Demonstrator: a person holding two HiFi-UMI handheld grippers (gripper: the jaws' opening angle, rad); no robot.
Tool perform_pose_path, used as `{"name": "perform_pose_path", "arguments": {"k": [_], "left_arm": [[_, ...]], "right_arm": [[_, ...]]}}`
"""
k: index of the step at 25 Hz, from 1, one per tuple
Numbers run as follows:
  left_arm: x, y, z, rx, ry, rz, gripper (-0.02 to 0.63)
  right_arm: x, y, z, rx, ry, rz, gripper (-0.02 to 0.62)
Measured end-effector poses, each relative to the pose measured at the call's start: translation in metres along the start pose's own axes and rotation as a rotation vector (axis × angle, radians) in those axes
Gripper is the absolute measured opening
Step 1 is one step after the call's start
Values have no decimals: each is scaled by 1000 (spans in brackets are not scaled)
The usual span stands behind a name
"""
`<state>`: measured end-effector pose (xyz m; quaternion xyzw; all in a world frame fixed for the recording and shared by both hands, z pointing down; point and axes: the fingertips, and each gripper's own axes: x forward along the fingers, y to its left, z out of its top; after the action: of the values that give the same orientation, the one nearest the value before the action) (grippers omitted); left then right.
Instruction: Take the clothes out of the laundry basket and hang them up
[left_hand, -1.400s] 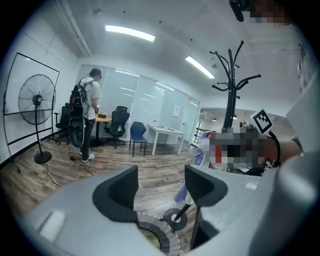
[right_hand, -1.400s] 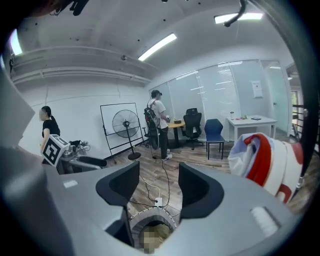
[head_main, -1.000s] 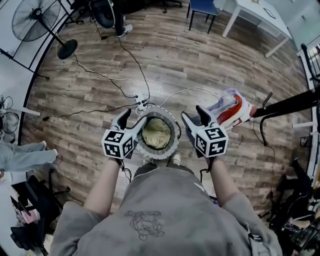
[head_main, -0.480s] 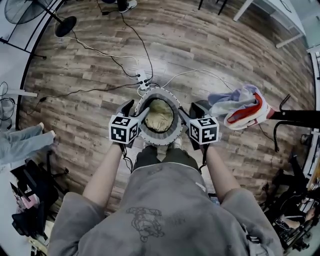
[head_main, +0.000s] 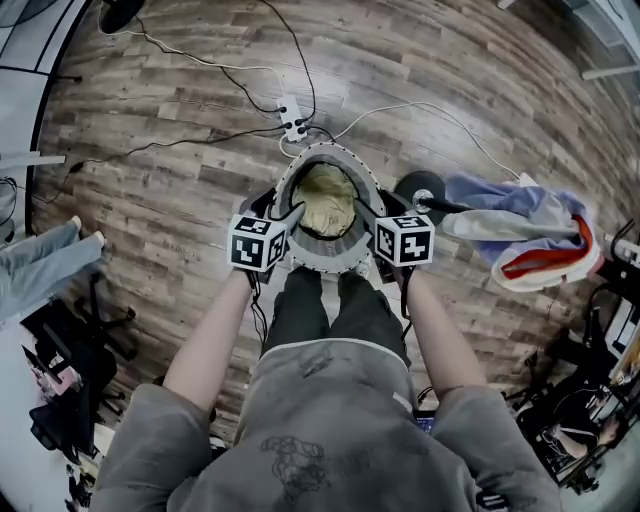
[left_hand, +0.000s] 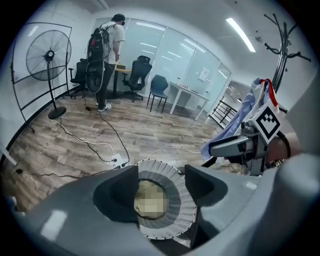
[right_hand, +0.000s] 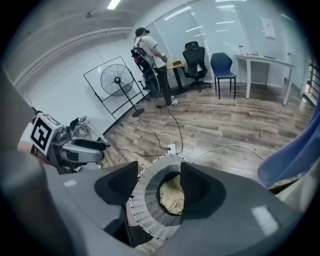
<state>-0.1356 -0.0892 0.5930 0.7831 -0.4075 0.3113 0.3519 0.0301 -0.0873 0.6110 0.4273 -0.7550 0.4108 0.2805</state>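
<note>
A round white slatted laundry basket (head_main: 300, 255) stands on the wooden floor in front of my feet, with a crumpled yellow-olive garment (head_main: 325, 198) inside. My left gripper (head_main: 282, 212) hangs over the basket's left rim, my right gripper (head_main: 375, 212) over its right rim. Both stand open with nothing between the jaws. In the left gripper view the open left gripper (left_hand: 161, 172) frames the basket (left_hand: 185, 200). The right gripper (right_hand: 159, 170) likewise frames the basket (right_hand: 145, 210) and the garment (right_hand: 172, 195). Blue, white and red clothes (head_main: 525, 235) hang on a stand at the right.
A white power strip (head_main: 292, 117) and loose cables lie on the floor just beyond the basket. The stand's dark base (head_main: 415, 190) sits close to the right of the basket. Someone's legs (head_main: 40, 265) show at the left edge. A person with a backpack (left_hand: 106, 55), a floor fan (left_hand: 47, 57), chairs and a table stand far off.
Both grippers have come down and closer together, from above the basket to its rim. The head view has tipped further down. The jaws stay open.
</note>
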Motion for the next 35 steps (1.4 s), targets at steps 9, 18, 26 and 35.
{"name": "perform_pose_path", "arguments": {"k": [9,18,26,35], "left_arm": [[91,25,-88,-101,148,-30,289],[181,57,-164,-219,217,-56,288],[258,85,-234,-263,279,-12,272],[330,101,-309,-329,342,-2,273]], "right_arm": [[107,-37,-88,43,181,-21,279],[199,-66,-158,110,260,15,284],[277,-95,-238,149,344,4,301],[342,-128,-318,238,394,-70,304]]}}
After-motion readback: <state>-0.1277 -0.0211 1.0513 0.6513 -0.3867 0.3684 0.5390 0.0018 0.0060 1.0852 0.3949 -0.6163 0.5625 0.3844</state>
